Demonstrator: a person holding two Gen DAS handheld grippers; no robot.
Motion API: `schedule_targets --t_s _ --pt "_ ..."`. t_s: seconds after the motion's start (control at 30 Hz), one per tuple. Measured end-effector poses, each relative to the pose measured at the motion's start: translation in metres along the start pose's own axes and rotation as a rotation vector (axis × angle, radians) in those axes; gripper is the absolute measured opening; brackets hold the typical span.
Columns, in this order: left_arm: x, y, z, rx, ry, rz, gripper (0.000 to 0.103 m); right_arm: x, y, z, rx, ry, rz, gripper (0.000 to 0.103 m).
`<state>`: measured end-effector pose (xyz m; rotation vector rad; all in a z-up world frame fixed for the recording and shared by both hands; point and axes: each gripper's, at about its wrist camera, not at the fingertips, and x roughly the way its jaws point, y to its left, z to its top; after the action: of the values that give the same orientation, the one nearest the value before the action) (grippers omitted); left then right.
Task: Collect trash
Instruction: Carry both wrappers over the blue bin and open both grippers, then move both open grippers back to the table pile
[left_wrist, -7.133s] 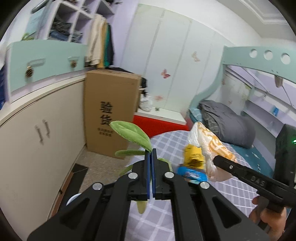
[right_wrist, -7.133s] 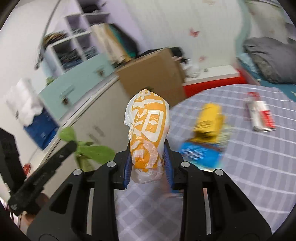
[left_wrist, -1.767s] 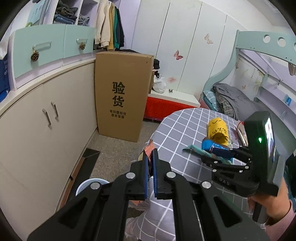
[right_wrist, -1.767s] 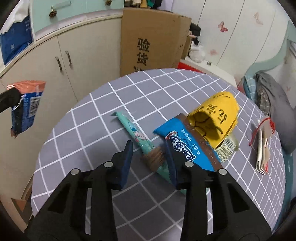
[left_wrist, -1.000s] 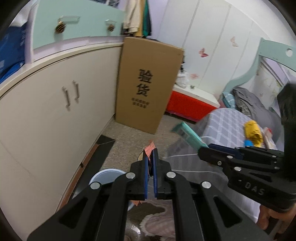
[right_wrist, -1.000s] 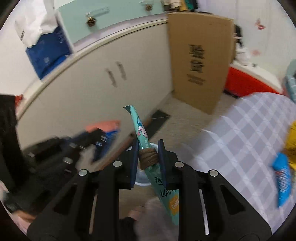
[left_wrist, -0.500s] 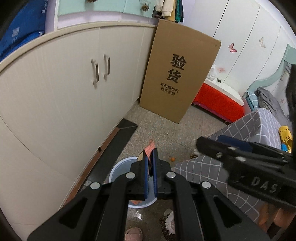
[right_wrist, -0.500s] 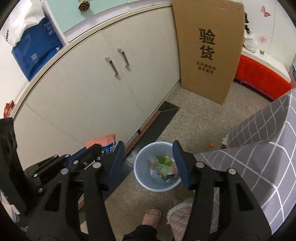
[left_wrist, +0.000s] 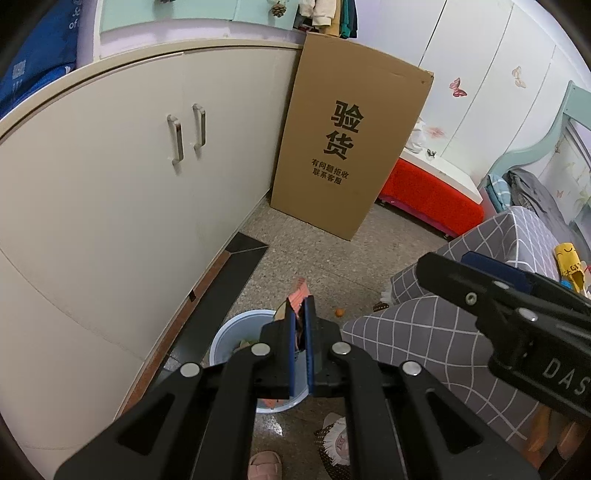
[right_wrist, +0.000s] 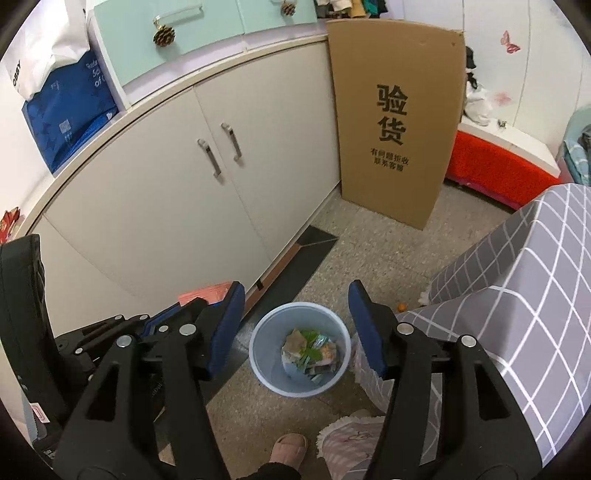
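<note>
A pale blue trash bin (right_wrist: 266, 339) stands on the speckled floor by the cabinet, with several wrappers (right_wrist: 312, 352) inside. My right gripper (right_wrist: 295, 325) hangs above the bin; its jaws are opening and nothing is between them. My left gripper (left_wrist: 301, 317) is shut on an orange and blue snack wrapper (left_wrist: 299, 291), held over the bin (left_wrist: 229, 332). The same orange wrapper (right_wrist: 207, 291) shows at the left gripper's tip in the right wrist view. The right gripper (left_wrist: 480, 280) crosses the right side of the left wrist view.
A curved cream cabinet (right_wrist: 184, 184) runs along the left. A tall cardboard box (right_wrist: 395, 122) leans against its far end. A round table with a grey checked cloth (right_wrist: 535, 288) is at the right, with a yellow package (left_wrist: 569, 262) on it. A slippered foot (right_wrist: 288, 446) is near the bin.
The right gripper opened and the teal wrapper it held dropped into the bin. Both grippers tipped down toward the bin, which now sits nearer the middle of both views.
</note>
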<state>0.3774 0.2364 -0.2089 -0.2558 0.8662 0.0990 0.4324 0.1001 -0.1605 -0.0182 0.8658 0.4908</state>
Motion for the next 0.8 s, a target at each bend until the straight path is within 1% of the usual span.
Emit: schedule_targets --t_s 0.17,0.27,0.3,0.33,0.37,0.4,0.47,0.67,0.8 --pt "0.001 -0.001 0.006 -0.005 0.001 -0.015 0.005 -0.01 -0.004 0.002 0.01 -0.052 -0.032 0.059" --pt "-0.001 0.0 0.01 -0.04 -0.006 -0.034 0.008 -0.017 -0.009 0.003 0.026 -0.08 -0.041 0.06" --pt "-0.001 0.002 0.012 -0.055 -0.006 -0.04 0.016 -0.019 -0.01 0.003 0.031 -0.087 -0.04 0.06" --pt "-0.001 0.002 0.013 -0.066 -0.004 -0.042 0.034 -0.021 -0.011 0.003 0.034 -0.09 -0.04 0.06" --pt "-0.003 0.003 0.014 -0.072 -0.006 -0.039 0.043 -0.023 -0.012 0.003 0.036 -0.092 -0.042 0.06" --pt "-0.005 0.002 0.015 -0.071 -0.015 -0.032 0.056 -0.024 -0.013 0.002 0.038 -0.093 -0.042 0.06" --pt "-0.012 -0.001 0.015 -0.062 -0.042 -0.013 0.056 -0.028 -0.015 0.001 0.045 -0.096 -0.041 0.06" --pt "-0.035 -0.013 0.014 -0.051 -0.068 -0.019 0.058 -0.048 -0.024 -0.001 0.066 -0.111 -0.036 0.06" --pt "-0.055 -0.029 0.016 -0.025 -0.096 -0.026 0.058 -0.071 -0.037 -0.006 0.09 -0.135 -0.038 0.06"
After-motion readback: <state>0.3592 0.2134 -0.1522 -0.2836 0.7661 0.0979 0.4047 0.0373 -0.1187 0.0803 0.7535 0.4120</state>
